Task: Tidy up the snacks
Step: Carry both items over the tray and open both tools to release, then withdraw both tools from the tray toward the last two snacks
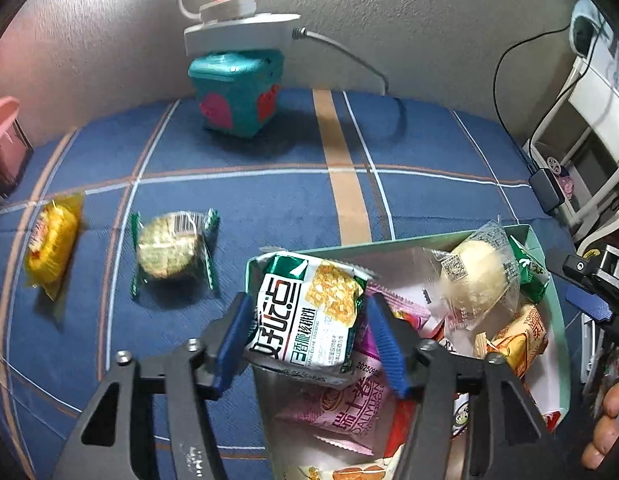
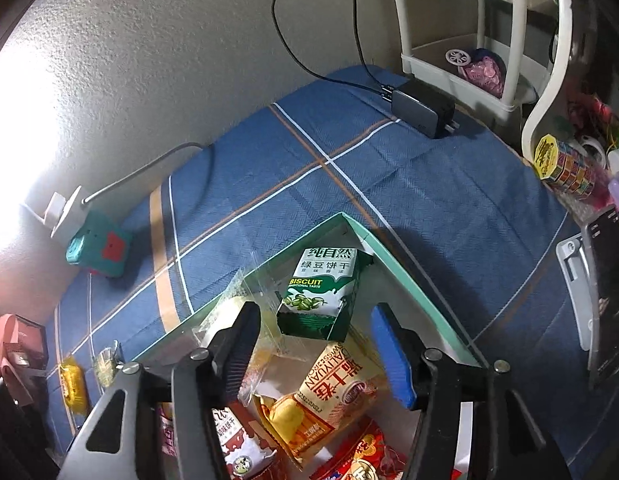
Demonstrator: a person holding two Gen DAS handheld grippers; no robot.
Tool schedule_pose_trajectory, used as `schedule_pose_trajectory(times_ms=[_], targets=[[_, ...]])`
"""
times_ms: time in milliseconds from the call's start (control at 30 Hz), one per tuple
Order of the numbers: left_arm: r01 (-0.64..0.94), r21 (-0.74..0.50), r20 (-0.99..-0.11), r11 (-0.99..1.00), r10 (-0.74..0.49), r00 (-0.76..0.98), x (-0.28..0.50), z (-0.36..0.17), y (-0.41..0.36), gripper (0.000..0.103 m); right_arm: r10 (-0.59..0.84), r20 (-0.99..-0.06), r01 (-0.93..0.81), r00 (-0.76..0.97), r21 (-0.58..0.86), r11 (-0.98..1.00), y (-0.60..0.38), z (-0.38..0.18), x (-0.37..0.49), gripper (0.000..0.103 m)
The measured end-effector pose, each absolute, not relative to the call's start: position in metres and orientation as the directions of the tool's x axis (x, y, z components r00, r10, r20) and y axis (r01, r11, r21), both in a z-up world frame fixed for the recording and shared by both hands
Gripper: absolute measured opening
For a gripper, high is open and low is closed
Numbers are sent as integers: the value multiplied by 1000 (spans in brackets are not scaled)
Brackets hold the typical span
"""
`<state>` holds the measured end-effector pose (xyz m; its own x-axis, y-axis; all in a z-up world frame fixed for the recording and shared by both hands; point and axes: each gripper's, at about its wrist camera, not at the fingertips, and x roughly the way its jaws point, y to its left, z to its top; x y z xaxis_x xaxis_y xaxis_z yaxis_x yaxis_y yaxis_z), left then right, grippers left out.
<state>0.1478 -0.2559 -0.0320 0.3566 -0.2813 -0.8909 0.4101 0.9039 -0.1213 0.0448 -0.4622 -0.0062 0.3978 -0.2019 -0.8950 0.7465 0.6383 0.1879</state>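
Note:
A mint-rimmed cardboard box [image 1: 551,280] holds several snack packets on a blue plaid cloth. My left gripper [image 1: 307,308] is open at the box's left corner. A green-and-white walnut-biscuit packet [image 1: 309,312] leans between its blue pads, with a slight gap on the right. My right gripper [image 2: 315,310] is open over the box's far corner [image 2: 409,280]. A green mung-bean biscuit packet [image 2: 321,296] lies there, clear of both fingers. A yellow packet [image 1: 51,240] and a green-wrapped round cake [image 1: 171,250] lie outside the box, on the cloth to its left.
In the box lie a pale bun [image 1: 475,276], a pink packet [image 1: 349,412] and an orange packet [image 2: 329,392]. A teal cube [image 1: 239,92] under a white power strip [image 1: 237,28] stands by the wall. A black charger [image 2: 423,108] and a white shelf [image 2: 469,72] are at the right.

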Motion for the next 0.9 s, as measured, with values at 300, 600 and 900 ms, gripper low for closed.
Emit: schedule_pose_trajectory(times_ms=[300,600,900], targets=[[370,-214,-907,904,-325,269,155,-39,-243,79,-206,-903,748,376,165,643,-460,-3,45,82],[334,-194,-899,922,-303,316,154,-10,-227,91,-205,-911,732,357,136,668,-452,-3,50,101],[162,-91,-876,982,-157,456,176,11,-182,95,-190,-913,689,362,124,714,-431,1,63,102]])
